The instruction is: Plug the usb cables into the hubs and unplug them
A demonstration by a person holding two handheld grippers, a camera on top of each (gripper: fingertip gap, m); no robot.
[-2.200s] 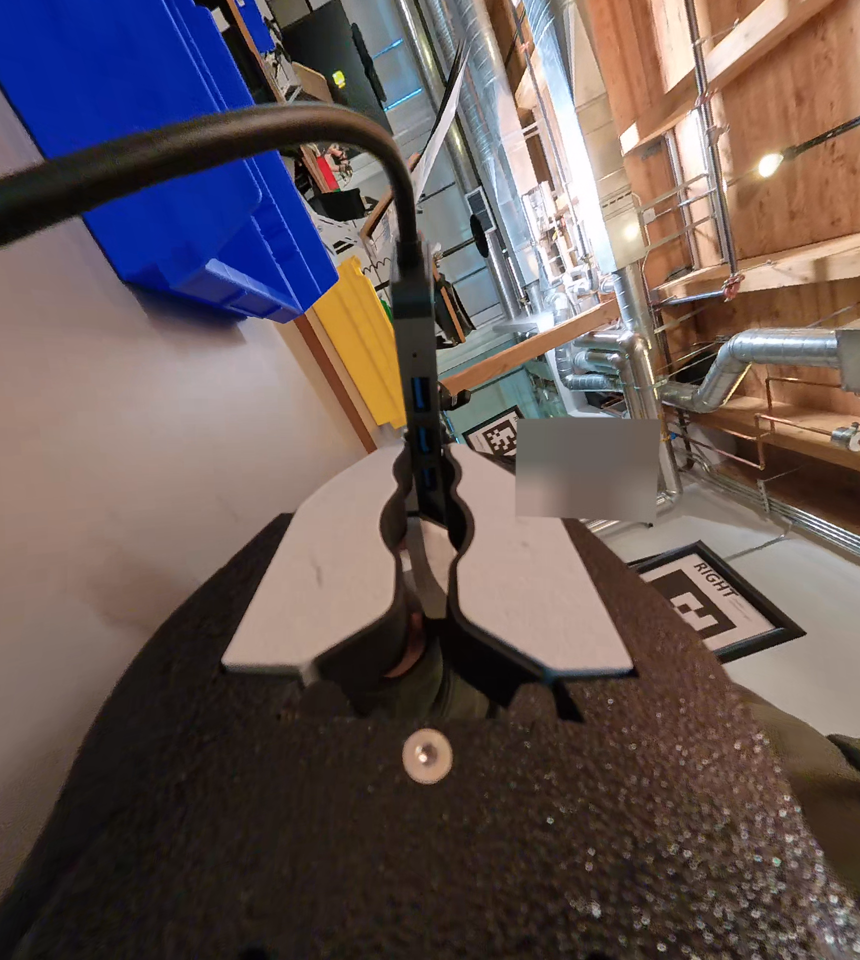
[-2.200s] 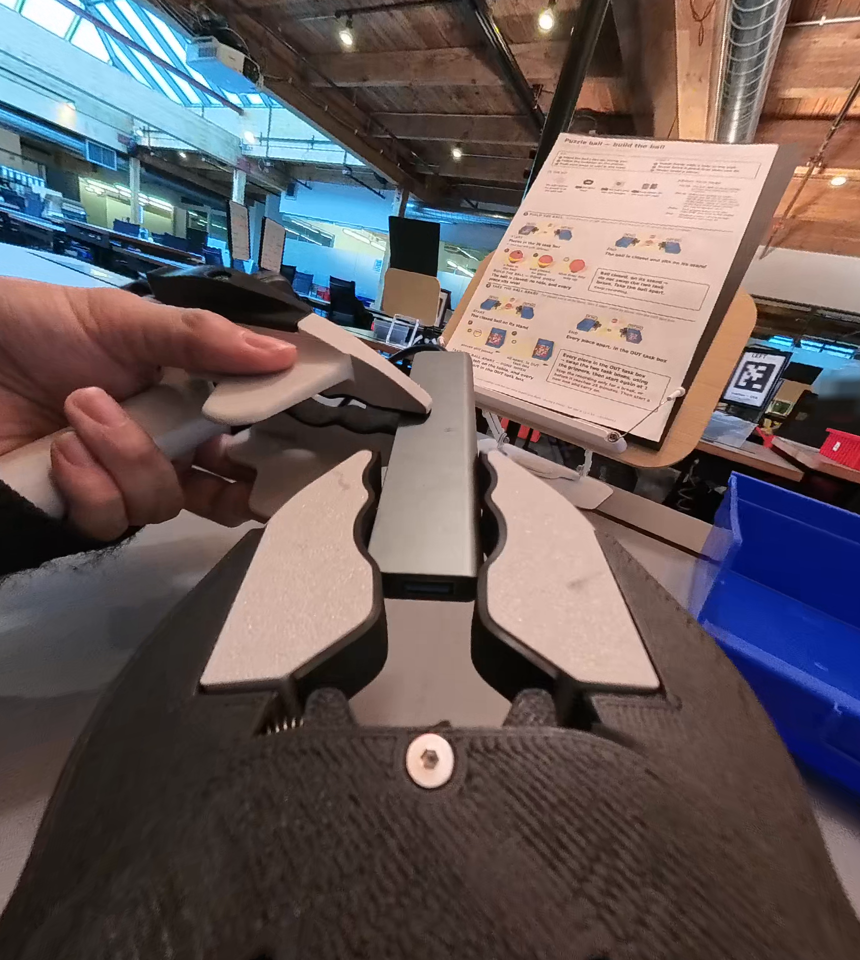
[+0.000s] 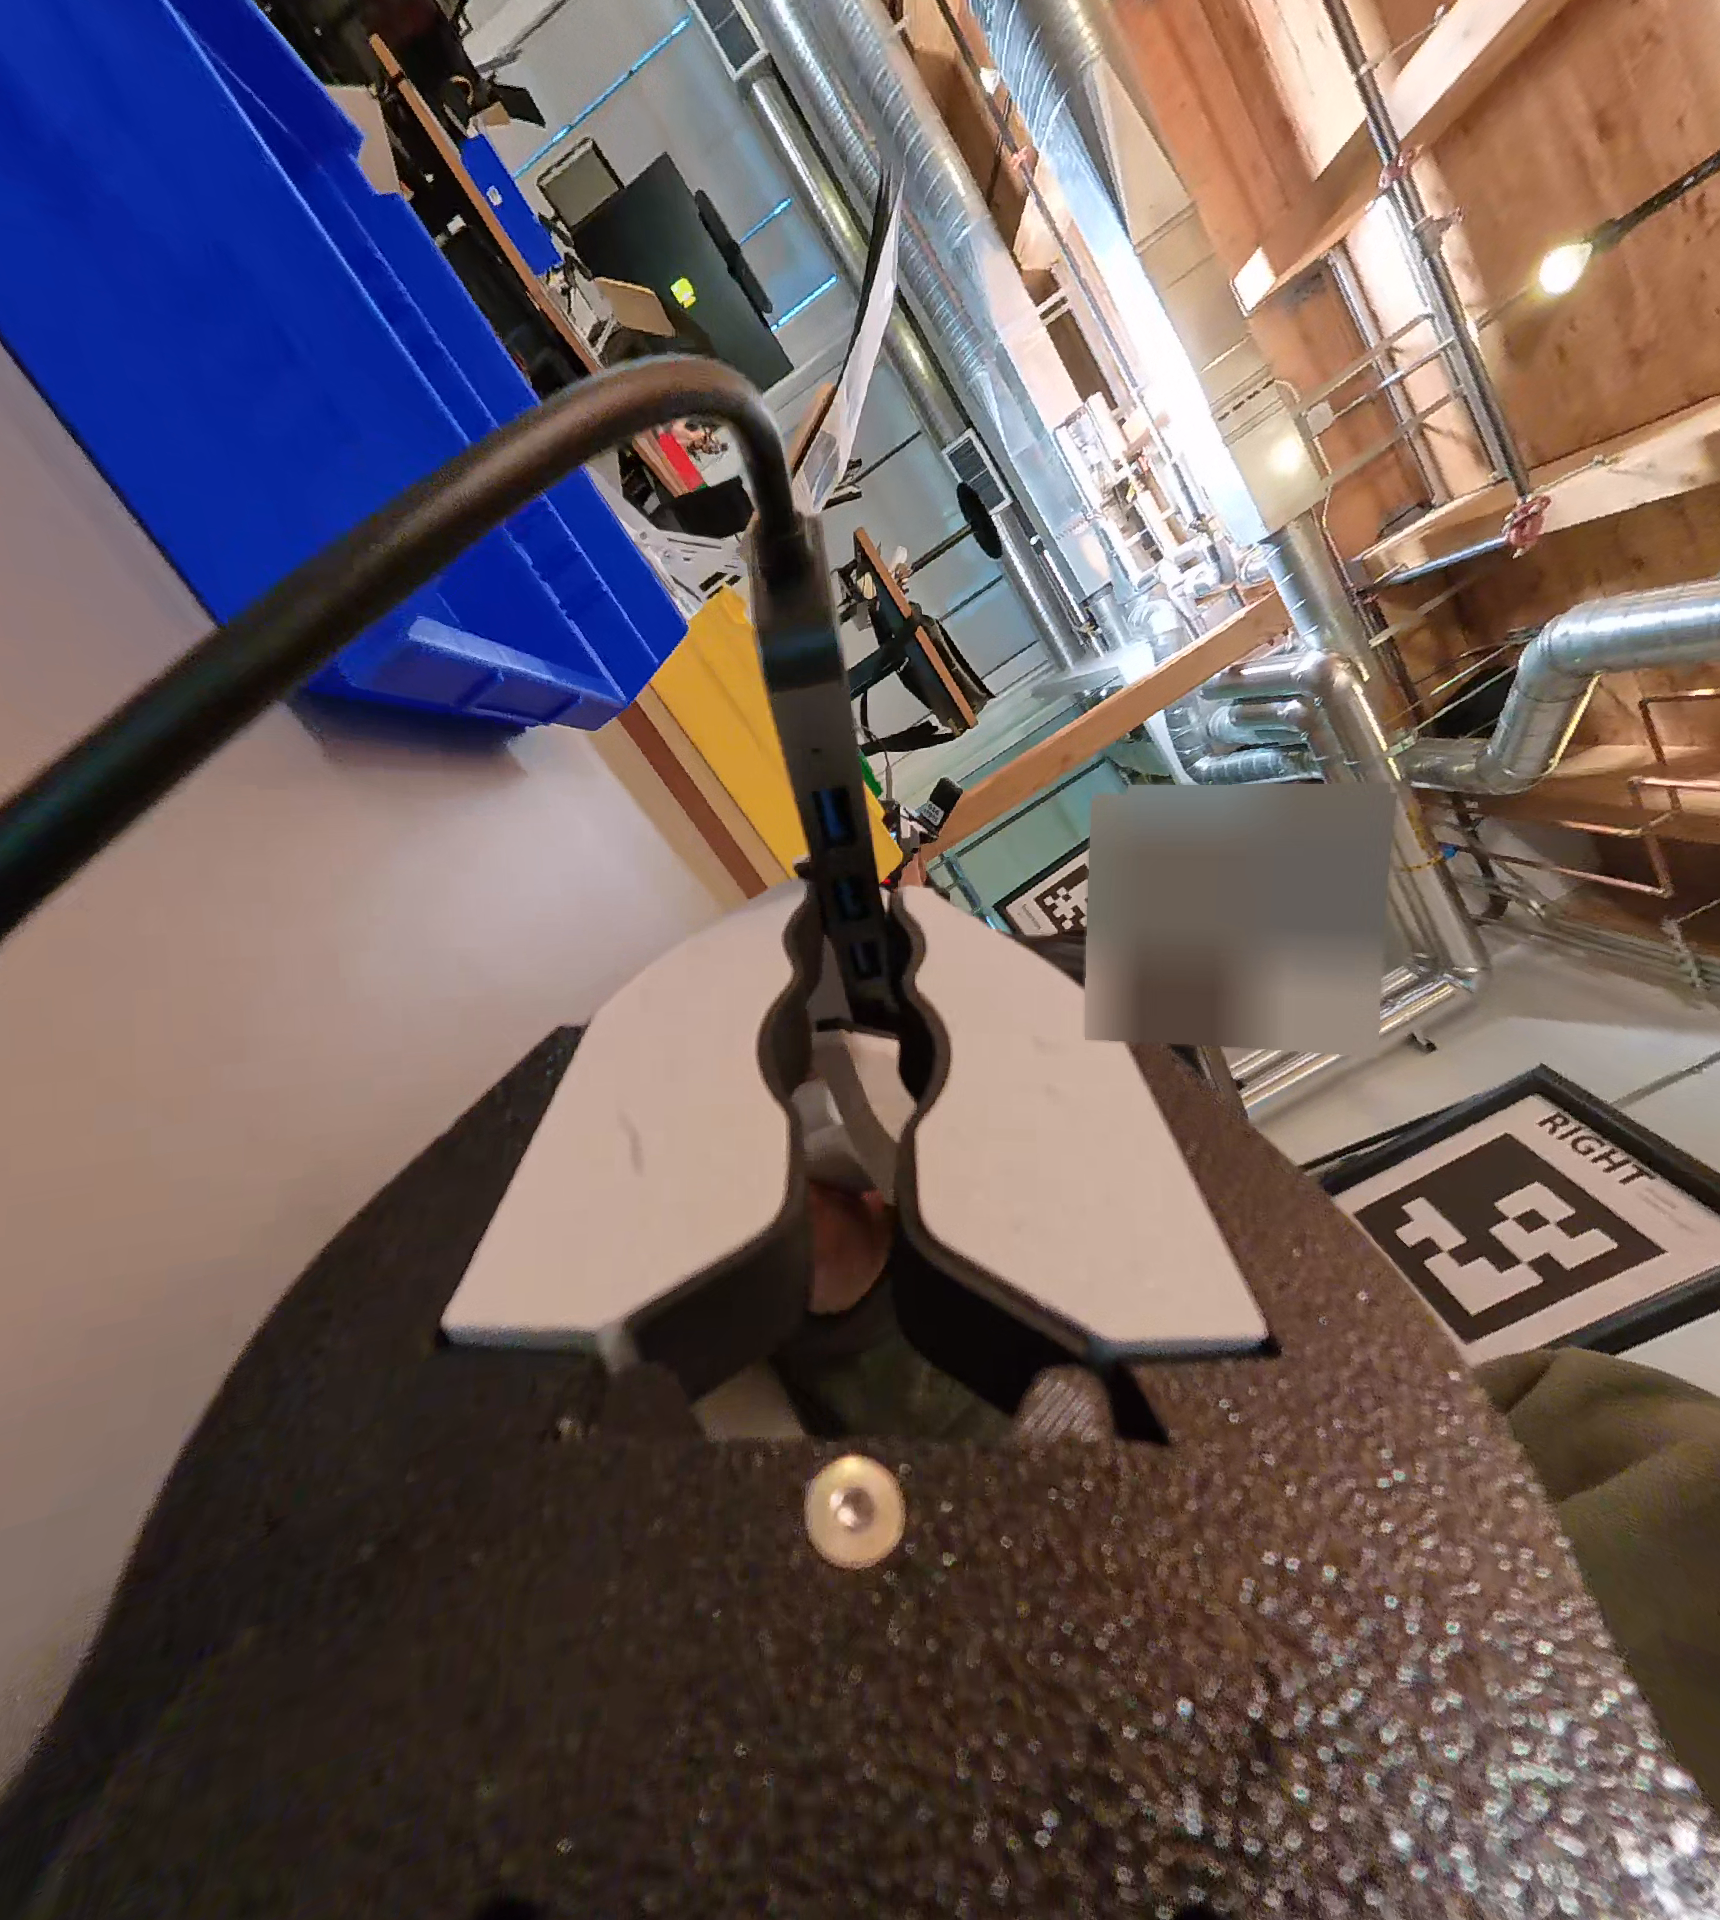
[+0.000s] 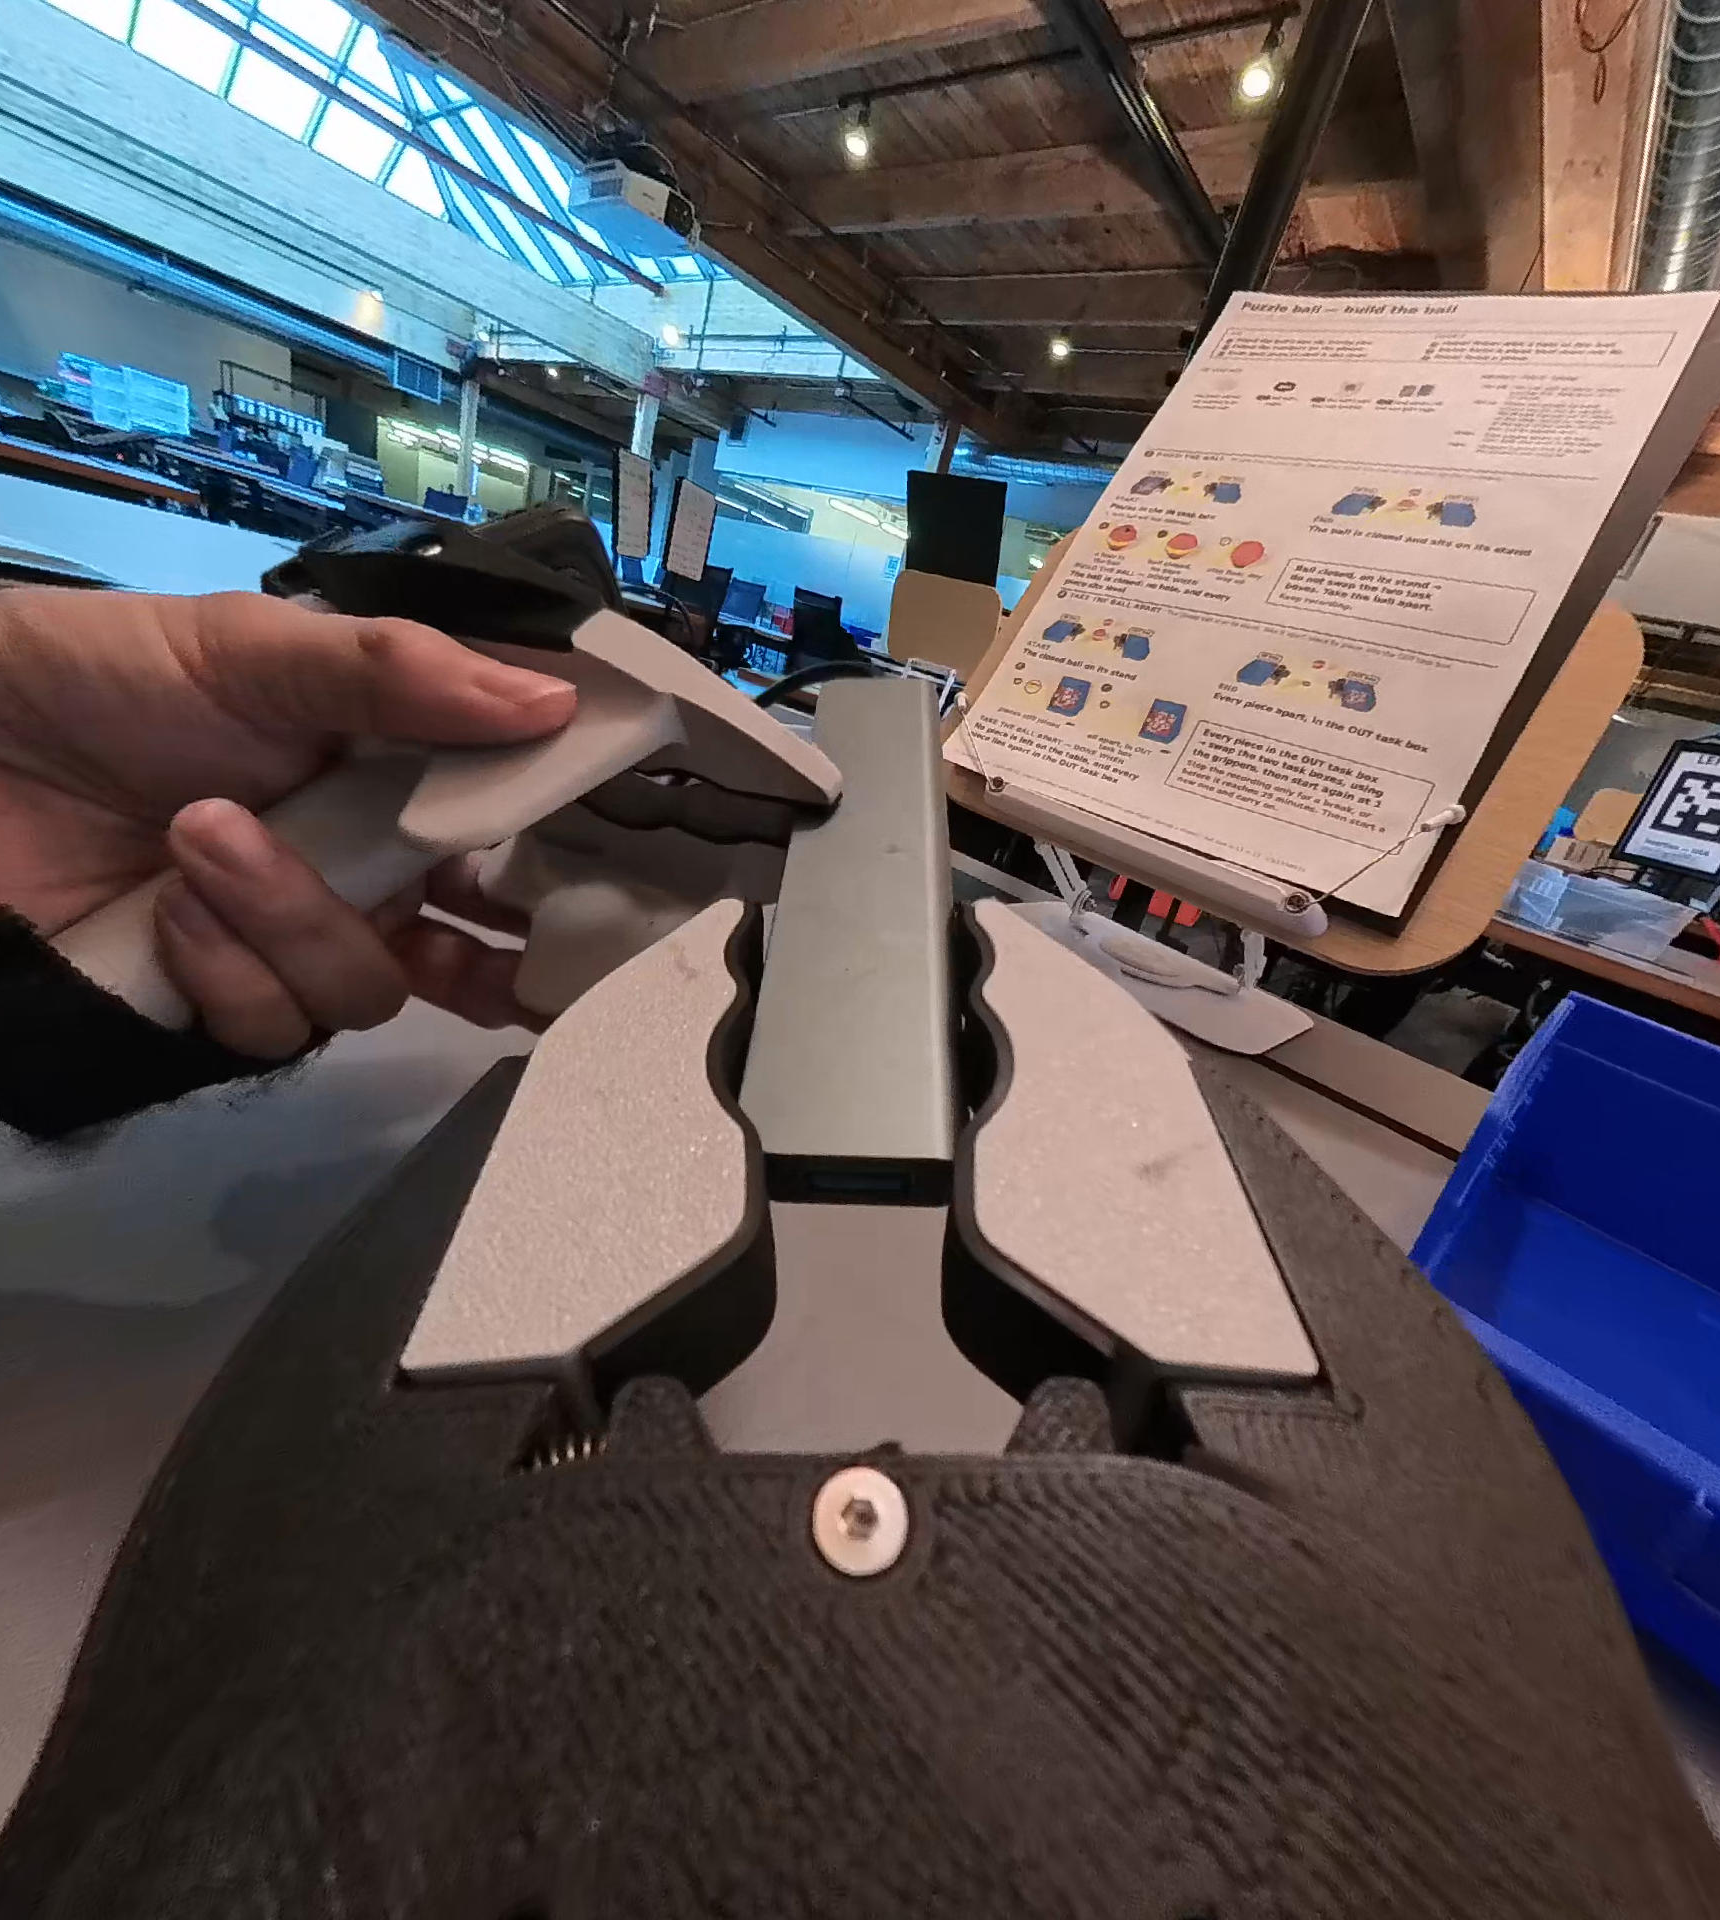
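The right gripper [image 4: 861, 1039] is clamping the grey USB hub [image 4: 861, 935] lengthwise between its two fingers, with the near end port facing the camera and the hub's black cable [image 3: 336, 613] leaving from the far end. The left gripper [image 3: 851, 966] is closing on the same hub from the side: in the left wrist view its fingertips are pinching the hub's edge just below the row of blue ports [image 3: 835, 821], and in the right wrist view its upper finger [image 4: 731, 738] is touching the hub's left edge. Both grippers are therefore clenched on one body (the hub is being held above the pale table [image 3: 160, 987], not resting on it).

A blue bin [image 4: 1666, 1247] is sitting at the near right of the table, and an instruction sheet on a stand [image 4: 1334, 582] is standing at the far right. A person's hand [image 4: 160, 779] is working the left gripper's handle.

Judged step: the hub is being steadied or handed between grippers; no loose plug is visible in either view, so whether a cable is being inserted or removed cannot be told.

The next move is likely calling for one gripper to let go, leaving the other to hold the hub with a port exposed, and then to fetch a plug and align it squarely with that port.
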